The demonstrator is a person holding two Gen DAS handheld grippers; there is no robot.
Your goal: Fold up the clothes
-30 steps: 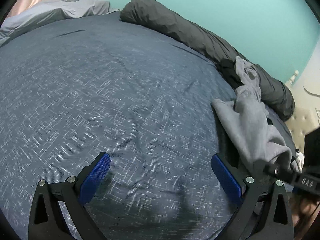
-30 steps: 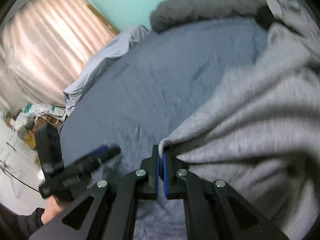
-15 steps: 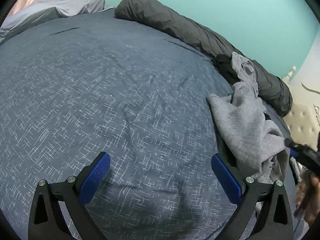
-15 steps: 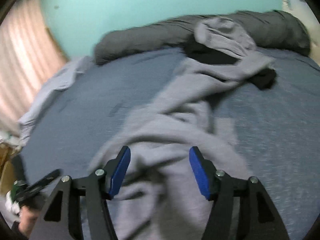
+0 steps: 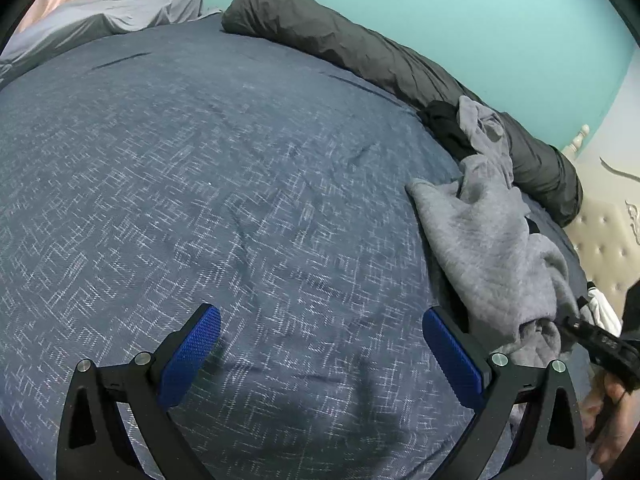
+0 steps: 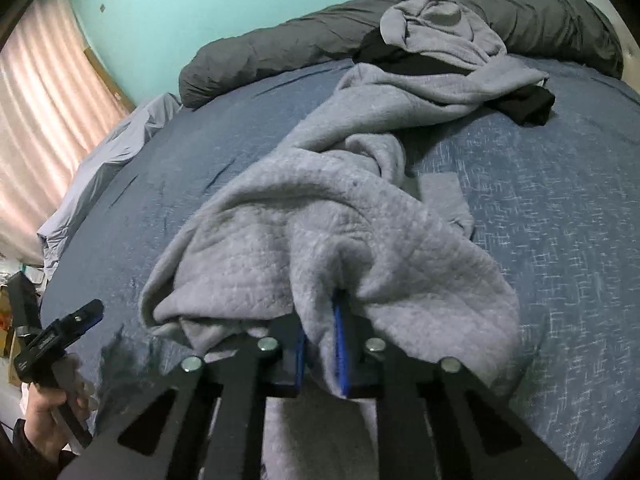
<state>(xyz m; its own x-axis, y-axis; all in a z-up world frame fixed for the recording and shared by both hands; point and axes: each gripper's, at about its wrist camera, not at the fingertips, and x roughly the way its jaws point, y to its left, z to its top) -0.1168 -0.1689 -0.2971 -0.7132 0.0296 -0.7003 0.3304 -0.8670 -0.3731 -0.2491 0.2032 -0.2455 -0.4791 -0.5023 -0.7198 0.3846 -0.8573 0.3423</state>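
The right claw (image 6: 320, 354) is pinched nearly closed on a fold of the grey sweatshirt (image 6: 320, 216), with cloth bunched between its blue pads (image 6: 341, 344) and draped over both fingers. From that grip the sweatshirt trails away across the dark blue bed (image 6: 540, 208) in a crumpled heap, its far end lying against the dark grey rolled duvet (image 6: 280, 52) along the bed's far edge, where it overlaps a black garment (image 6: 528, 106). The left claw (image 5: 320, 354) hangs over bare bedspread beside the sweatshirt, its jaws spread wide and holding nothing; its blue right pad (image 5: 452, 354) is just next to the sweatshirt's near edge, though whether they touch is unclear. A pale grey pillow (image 5: 108, 16) lies at the bed's far left corner.
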